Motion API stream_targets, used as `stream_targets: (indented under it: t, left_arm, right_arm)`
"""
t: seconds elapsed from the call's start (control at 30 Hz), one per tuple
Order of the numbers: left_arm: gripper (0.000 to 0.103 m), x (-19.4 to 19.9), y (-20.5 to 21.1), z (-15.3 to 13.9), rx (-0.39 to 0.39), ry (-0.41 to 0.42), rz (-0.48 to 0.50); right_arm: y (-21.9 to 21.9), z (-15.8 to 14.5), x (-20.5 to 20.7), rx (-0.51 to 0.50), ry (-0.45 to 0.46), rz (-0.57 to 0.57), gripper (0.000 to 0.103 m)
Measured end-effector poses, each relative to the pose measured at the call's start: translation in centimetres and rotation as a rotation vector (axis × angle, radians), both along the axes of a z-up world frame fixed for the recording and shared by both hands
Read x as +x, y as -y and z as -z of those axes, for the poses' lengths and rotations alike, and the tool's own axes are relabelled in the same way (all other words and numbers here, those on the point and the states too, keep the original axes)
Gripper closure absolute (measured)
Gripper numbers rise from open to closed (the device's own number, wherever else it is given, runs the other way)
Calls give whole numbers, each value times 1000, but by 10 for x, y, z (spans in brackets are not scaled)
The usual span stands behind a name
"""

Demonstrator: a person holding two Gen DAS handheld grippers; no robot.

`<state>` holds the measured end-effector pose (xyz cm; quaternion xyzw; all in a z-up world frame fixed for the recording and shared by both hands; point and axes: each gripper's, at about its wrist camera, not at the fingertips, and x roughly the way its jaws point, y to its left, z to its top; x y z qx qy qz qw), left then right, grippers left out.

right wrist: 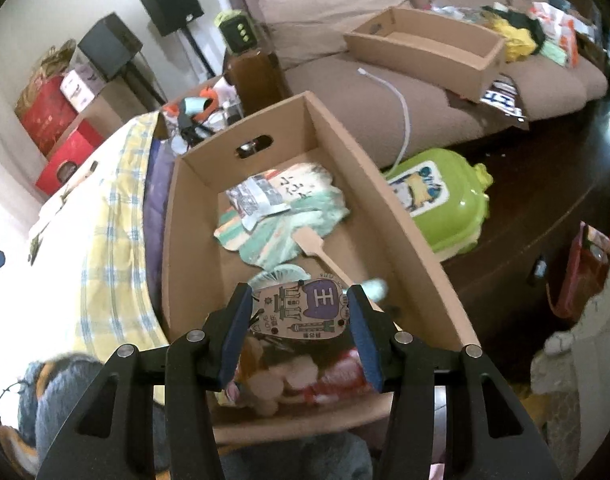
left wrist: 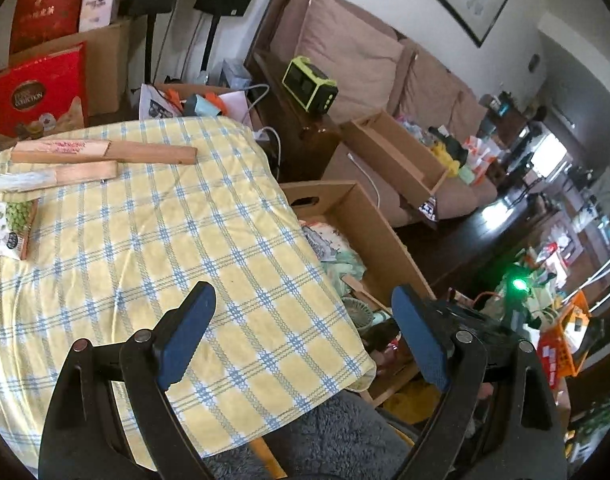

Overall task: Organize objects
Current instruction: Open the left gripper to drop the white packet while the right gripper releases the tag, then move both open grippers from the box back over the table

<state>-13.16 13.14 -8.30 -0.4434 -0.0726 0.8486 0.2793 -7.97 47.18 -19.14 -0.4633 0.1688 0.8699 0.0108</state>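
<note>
My right gripper (right wrist: 301, 314) is shut on a flat wooden tag (right wrist: 305, 312) printed with buildings and a purple patch, held over the near end of an open cardboard box (right wrist: 389, 216). In the box lie hand fans (right wrist: 289, 216) with a wooden handle and a red plush toy (right wrist: 297, 380) under the fingers. My left gripper (left wrist: 301, 320) is open and empty above the edge of the table with the yellow checked cloth (left wrist: 209, 248). On that cloth lie wooden sticks (left wrist: 105, 152) and a snack packet (left wrist: 9, 228). The same box (left wrist: 369, 232) shows beside the table.
A brown sofa (right wrist: 385, 92) behind the box carries a second, shallow cardboard box (right wrist: 429, 48) and loose items. A green plastic case (right wrist: 445, 204) lies on the dark floor to the right. Red gift boxes (left wrist: 37, 92) and speakers on stands stand beyond the table.
</note>
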Motion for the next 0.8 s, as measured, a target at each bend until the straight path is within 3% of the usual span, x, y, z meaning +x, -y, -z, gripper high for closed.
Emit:
stream_targets:
  t: [0.13,0.2,0.27,0.3,0.63,0.73,0.8]
  left_arm:
    - [14,4,17,-12,-15,-33,-26]
    - [14,2,35,-15,-7,1,-69]
    - [14,-2,63,-17,29,53,-137]
    - [14,-2,77,-17,42,66,-167]
    - [14,-2,265,-11,19,116,-594]
    - [14,-10,298,-1,-4,153,-664]
    - [13,-23,301,7,-18,160,-623]
  right_arm:
    - [6,10,-29,29,33,-42,53]
    - [10,13,-38,21,27,-72,52]
    - [14,11,-40,-1,11,-102,21]
    - [16,8,-40,2,5,-105,16]
    - [41,-55,-34,-28,-116,-146,16]
    - [70,-80,-40,-19,-148,-209,16]
    - [91,-91,-44,-13,-163,-244,16]
